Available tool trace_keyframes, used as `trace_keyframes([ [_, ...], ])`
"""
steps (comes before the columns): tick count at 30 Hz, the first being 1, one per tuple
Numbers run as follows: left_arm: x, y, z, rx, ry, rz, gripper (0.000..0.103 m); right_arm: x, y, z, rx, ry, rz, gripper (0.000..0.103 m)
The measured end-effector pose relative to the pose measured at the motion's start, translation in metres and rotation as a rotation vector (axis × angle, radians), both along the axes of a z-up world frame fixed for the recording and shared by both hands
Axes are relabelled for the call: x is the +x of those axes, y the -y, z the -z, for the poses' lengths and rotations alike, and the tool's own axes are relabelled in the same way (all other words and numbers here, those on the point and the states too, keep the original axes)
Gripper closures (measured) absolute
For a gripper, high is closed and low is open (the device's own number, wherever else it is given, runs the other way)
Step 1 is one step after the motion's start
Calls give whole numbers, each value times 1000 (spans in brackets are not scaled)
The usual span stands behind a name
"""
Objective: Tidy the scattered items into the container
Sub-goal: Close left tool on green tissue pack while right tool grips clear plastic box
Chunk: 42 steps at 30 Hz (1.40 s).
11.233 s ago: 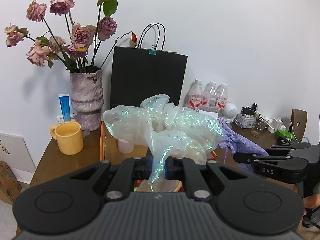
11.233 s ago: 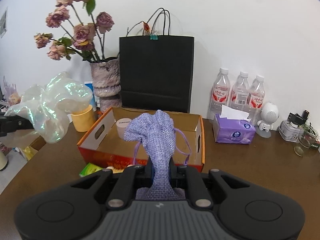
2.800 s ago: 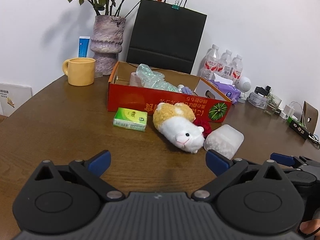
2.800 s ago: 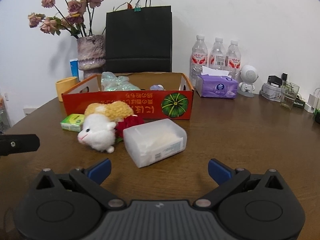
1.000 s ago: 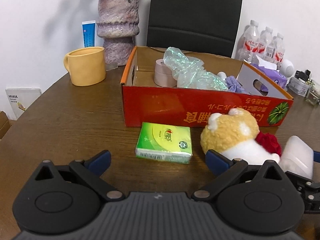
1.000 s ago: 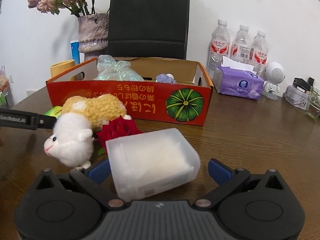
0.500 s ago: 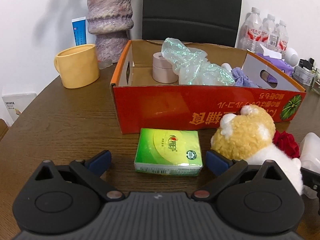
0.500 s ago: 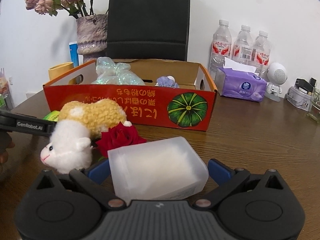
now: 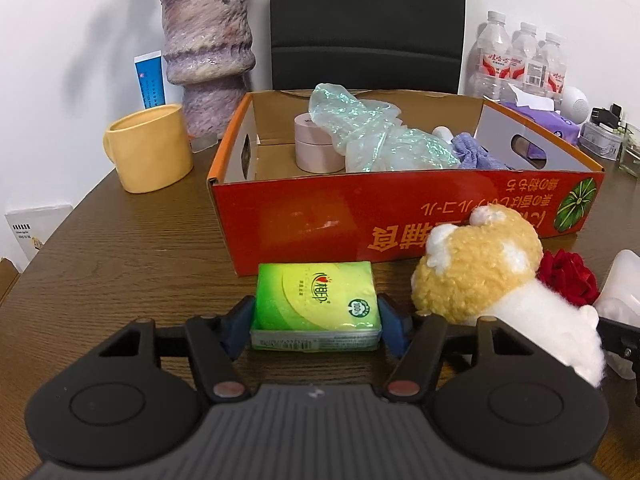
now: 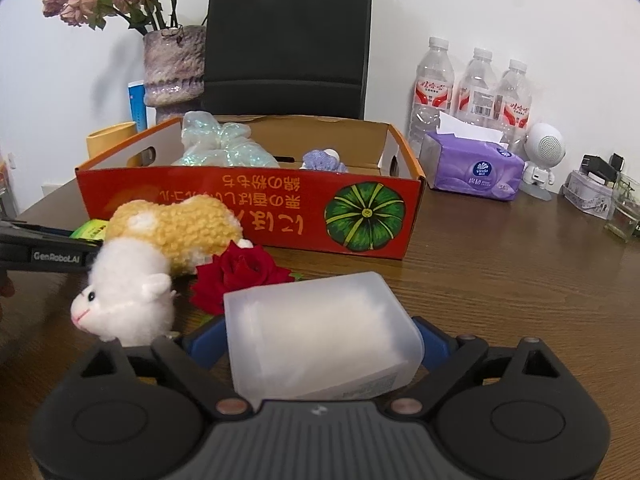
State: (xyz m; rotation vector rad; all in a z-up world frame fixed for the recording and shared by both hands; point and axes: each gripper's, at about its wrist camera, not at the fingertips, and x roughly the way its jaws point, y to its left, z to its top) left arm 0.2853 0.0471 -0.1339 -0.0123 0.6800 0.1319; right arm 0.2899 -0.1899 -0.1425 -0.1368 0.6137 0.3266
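Your left gripper (image 9: 316,330) had just closed onto the tissue pack (image 9: 316,304) before the box (image 9: 360,212); your right gripper (image 10: 320,344), narrowing, flanked the tub (image 10: 320,332), grip uncertain. Both await boxing.

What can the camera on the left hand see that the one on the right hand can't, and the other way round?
Only the left view: the green tissue pack squarely between the left tool, and the pink tape rolls in the box.
Only the right view: the frosted plastic box within the right tool, and the plush's face.
Both: the red cardboard box, plush hamster and red rose.
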Motion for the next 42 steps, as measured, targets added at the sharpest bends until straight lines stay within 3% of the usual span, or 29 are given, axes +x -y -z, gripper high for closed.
trace_keyframes([
  [42, -40, 6, -8, 14, 56, -2, 39, -1, 3, -2, 6, 20, 39, 10],
])
